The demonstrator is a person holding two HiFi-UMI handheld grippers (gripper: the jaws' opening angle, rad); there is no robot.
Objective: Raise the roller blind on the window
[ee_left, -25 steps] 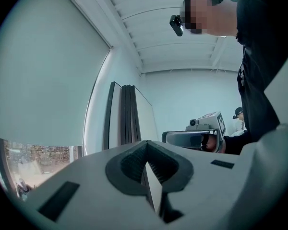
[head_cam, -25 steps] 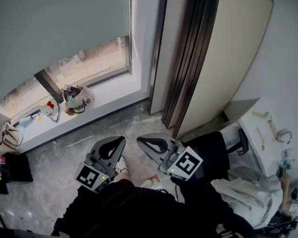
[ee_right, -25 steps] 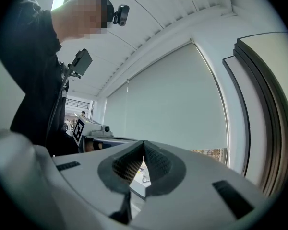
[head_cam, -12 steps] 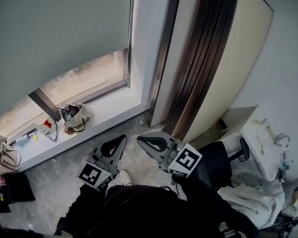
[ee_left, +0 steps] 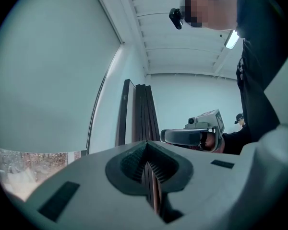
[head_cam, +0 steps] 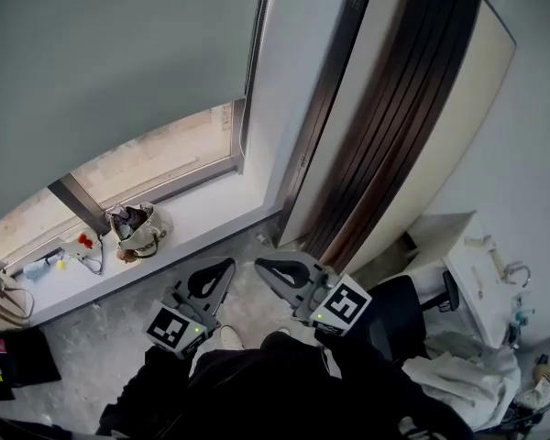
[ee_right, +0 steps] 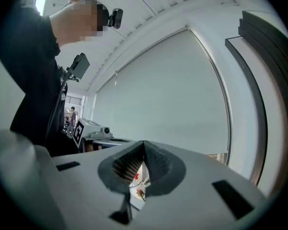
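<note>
Grey fabric: the roller blind (head_cam: 110, 71) is hanging low over the window and is leaving only a strip of glass (head_cam: 156, 159) showing just above the sill (head_cam: 197, 211).
Left gripper: the left gripper (head_cam: 225, 265) is pointing level toward the window wall, with its jaws pressing fully together and gripping nothing.
Right gripper: the right gripper (head_cam: 261, 266) is riding just beside the left one, its jaws likewise closing on each other with nothing between them.
Why held so: both are hanging in front of the person's body, well apart from the blind. Judging by that, nothing is within reach to grasp, so the raising is not yet starting.
Sill clutter: a bag (head_cam: 136, 229) is sitting on the sill under the blind's lower edge, where it is likely crowding any low reach.
Dark panels: tall panels (head_cam: 385, 126) are standing right of the window, narrowing the approach on that side.
Pull cord: none is showing clearly, so finding one is looking like the next need.
</note>
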